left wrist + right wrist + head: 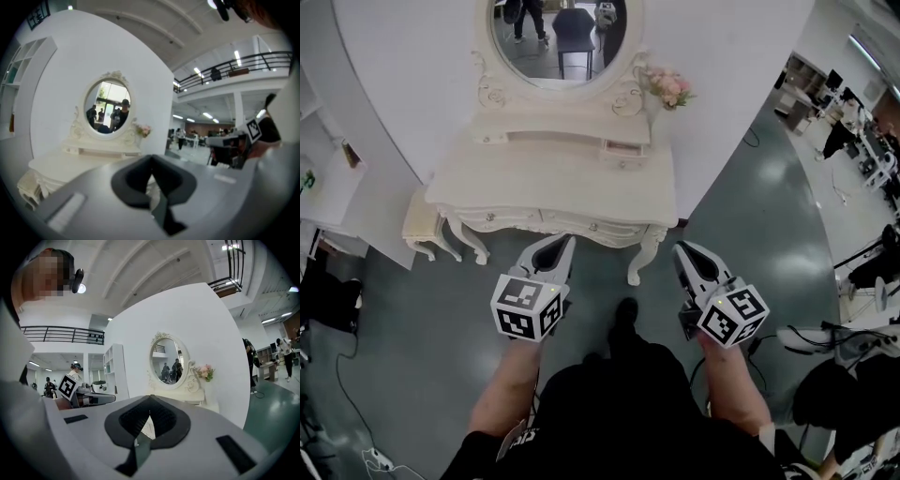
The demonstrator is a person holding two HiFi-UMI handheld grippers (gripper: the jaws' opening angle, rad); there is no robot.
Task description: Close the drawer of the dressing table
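Both claws are empty with their jaws together. The left claw [565,242] and the right claw [682,249] point nearly level at the dressing table [553,183], which stands just ahead of their tips with floor between.

The drawer [623,151] to close is the small one in the raised shelf at the back of the tabletop. It sits ahead of both claws, somewhat nearer the right claw's line and higher than either tip, and it sticks out a little from the shelf front. The flowers [668,86] stand just beyond it to the right, and the mirror [562,37] rises behind.

The drawer looks like a small, light, stiff painted wooden box that should slide with little force. No grip seems needed: closed jaw tips pressed on the middle of its flat front should push it in squarely. An off-centre push could skew and jam it, and a hard shove might rock the flowers.
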